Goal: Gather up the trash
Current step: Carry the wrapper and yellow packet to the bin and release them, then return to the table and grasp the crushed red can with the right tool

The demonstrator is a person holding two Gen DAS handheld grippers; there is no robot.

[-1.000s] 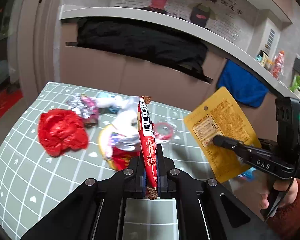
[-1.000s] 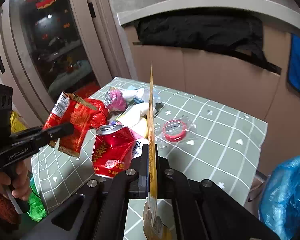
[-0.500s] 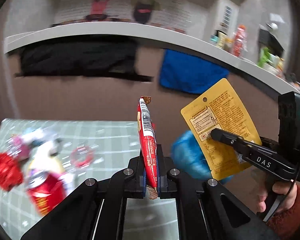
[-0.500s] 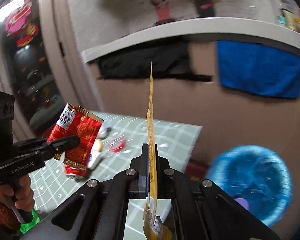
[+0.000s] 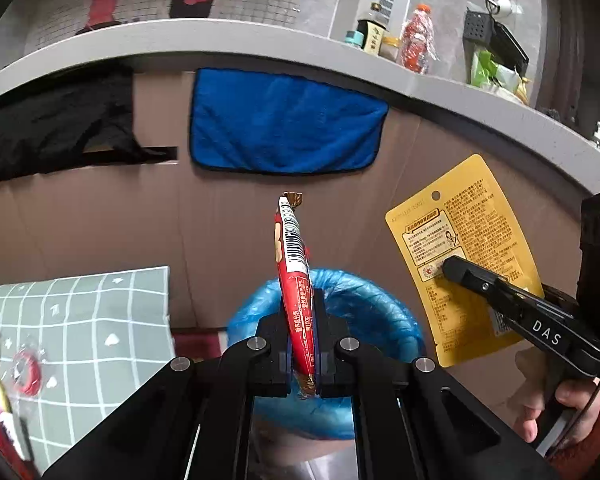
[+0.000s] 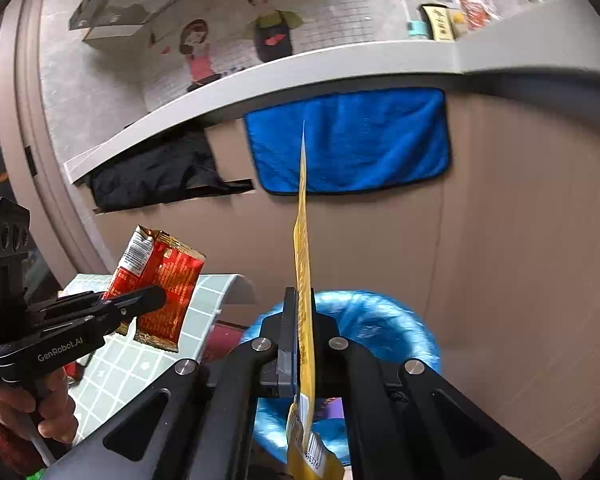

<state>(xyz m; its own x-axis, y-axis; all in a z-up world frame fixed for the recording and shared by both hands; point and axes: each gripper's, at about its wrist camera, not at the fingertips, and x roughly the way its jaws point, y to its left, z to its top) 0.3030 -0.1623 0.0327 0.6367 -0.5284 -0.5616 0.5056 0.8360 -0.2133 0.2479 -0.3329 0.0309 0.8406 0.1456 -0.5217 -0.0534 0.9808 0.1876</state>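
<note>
Left gripper (image 5: pixel 303 320) clamped on a red snack wrapper (image 5: pixel 294 276), held edge-on and upright; right gripper (image 6: pixel 304 320) clamped on a flat yellow packet (image 6: pixel 305 280), also upright; both wrappers hang in the air above a bin lined with a blue bag (image 5: pixel 380 312), which stands on the floor just beside the table (image 5: pixel 100 320); more trash sits on the checked tablecloth at far left, a red ring in clear wrap (image 5: pixel 27 372) among it; blue towel (image 5: pixel 284 120) hangs on the counter front behind.
</note>
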